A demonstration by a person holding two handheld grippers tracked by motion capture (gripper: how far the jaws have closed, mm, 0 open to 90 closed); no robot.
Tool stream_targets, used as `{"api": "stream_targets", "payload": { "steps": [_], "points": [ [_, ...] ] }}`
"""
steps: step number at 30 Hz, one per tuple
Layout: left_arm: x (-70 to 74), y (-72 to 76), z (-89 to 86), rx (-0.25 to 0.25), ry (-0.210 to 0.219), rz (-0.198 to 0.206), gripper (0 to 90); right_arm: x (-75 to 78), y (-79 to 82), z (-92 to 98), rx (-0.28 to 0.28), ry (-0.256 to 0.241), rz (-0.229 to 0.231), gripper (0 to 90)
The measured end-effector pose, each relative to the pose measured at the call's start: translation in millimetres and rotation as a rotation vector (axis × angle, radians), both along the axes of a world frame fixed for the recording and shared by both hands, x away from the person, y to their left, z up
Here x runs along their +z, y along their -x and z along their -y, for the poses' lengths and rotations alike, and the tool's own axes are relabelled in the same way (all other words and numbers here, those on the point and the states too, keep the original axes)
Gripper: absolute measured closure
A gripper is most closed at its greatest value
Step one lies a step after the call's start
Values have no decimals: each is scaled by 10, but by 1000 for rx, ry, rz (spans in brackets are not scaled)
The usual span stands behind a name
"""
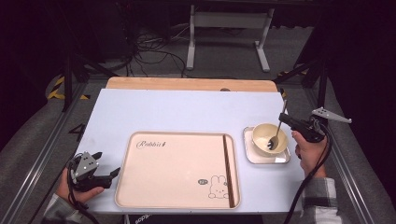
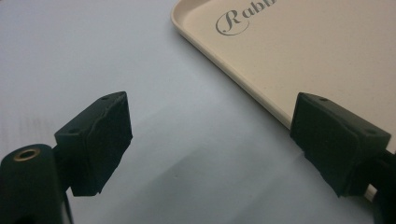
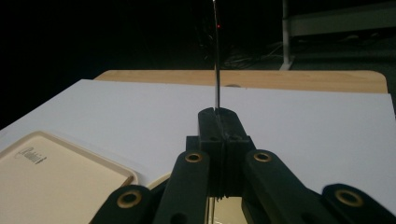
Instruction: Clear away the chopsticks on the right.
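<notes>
Right now the right tongs (image 1: 285, 119) are clamped on a spoon (image 1: 276, 133) handle, its tip resting in the cream bowl (image 1: 261, 134) on a small metal tray (image 1: 249, 156) at 3 o'clock of the surface (image 1: 187, 109). Left tongs (image 1: 105, 175) stand apart, holding nothing, at 8 o'clock just beside the big rabbit tray (image 1: 177, 163).

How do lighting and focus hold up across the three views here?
High view: the table is evenly lit, the room behind falls to near black. Left gripper view: the left tool looks soft up close, with a faint shadow on the table; the tray lettering reads fairly sharp. Right gripper view: dark background, the spoon handle catches a thin highlight above the right tool.
</notes>
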State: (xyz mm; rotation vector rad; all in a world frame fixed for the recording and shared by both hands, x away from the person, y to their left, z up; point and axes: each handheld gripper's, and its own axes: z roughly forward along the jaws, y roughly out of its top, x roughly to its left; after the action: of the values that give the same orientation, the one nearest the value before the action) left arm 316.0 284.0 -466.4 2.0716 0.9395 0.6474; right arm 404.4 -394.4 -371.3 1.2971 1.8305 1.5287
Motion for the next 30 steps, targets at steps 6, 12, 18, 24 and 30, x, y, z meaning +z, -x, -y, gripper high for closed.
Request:
{"api": "stream_targets", "payload": {
  "steps": [6, 12, 18, 24, 30],
  "points": [
    [12, 12, -7, 2, 4, 6, 136, 143, 110, -44, 9, -20, 77, 900],
    [11, 10, -4, 2, 0, 5, 136, 260, 210, -137, 43, -23, 121, 900],
    [16, 12, -6, 2, 2, 7, 135, 378, 304, -258, 90, -38, 154, 900],
    [26, 18, -13, 5, 5, 14, 135, 441, 362, -401, 134, -55, 180, 900],
    [16, 14, -7, 5, 2, 8, 135, 476, 428, -566, 191, -58, 188, 900]
  ]
}}
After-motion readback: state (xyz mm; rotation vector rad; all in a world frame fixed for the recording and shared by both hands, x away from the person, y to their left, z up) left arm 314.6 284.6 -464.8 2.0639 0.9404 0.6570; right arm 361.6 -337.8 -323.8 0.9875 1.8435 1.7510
